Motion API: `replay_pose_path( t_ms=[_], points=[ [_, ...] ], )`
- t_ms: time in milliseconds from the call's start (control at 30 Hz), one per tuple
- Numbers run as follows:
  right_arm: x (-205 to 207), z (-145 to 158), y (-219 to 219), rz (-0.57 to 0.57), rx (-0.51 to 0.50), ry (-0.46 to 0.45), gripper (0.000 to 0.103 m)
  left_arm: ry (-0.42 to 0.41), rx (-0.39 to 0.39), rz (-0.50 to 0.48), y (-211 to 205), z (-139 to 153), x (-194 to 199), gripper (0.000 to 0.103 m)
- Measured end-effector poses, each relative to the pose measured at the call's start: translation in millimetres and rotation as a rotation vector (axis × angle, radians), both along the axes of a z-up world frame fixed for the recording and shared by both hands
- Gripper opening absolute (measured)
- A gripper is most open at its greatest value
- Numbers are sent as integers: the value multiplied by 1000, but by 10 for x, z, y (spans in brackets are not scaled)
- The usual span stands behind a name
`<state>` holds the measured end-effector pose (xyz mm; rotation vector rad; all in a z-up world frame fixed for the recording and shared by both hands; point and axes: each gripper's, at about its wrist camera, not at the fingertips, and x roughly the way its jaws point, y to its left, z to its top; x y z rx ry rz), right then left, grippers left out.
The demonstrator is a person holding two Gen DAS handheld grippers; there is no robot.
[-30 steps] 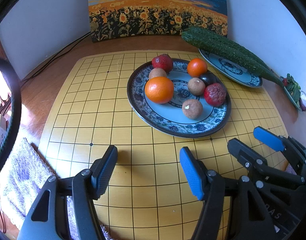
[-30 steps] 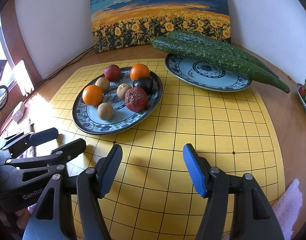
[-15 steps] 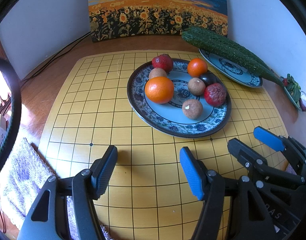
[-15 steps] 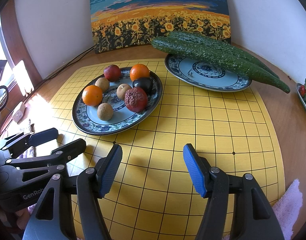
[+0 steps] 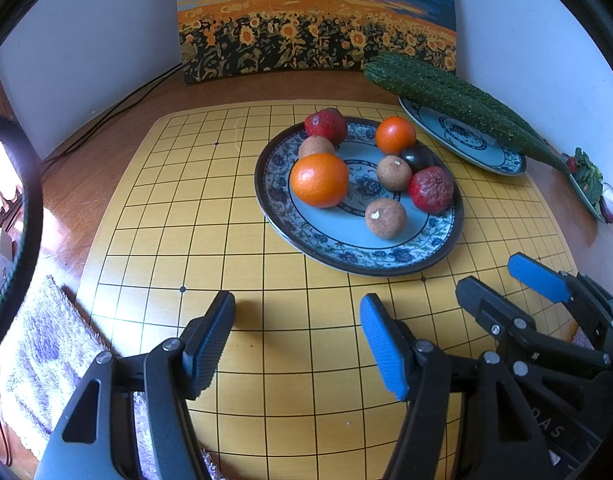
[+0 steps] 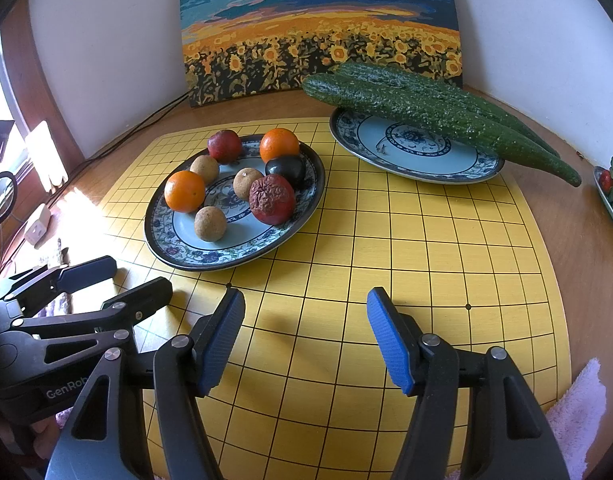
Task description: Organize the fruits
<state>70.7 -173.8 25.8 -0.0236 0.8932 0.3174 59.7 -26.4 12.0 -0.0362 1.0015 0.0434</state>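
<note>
So far nothing is held: the left gripper (image 5: 296, 334) hovers wide open and empty over the yellow grid board (image 5: 186, 216), near the fruit plate (image 5: 450, 236). On that plate, oranges (image 5: 319, 180), brown fruits (image 5: 385, 219) and a wrinkled red fruit (image 5: 431, 191) lie close together, so a careless pinch could likely nudge neighbours rolling off the rim. The right gripper (image 6: 304, 332) is equally open and empty, well short of the cucumbers (image 6: 434, 114) overhanging their plate (image 6: 410, 160).
</note>
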Motion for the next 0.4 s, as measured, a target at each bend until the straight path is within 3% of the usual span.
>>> replay_pose_path(
  t_ms=[400],
  points=[
    [-3, 1, 2, 0, 1, 0, 65, -1, 1, 5, 17, -11, 9, 71]
  ],
)
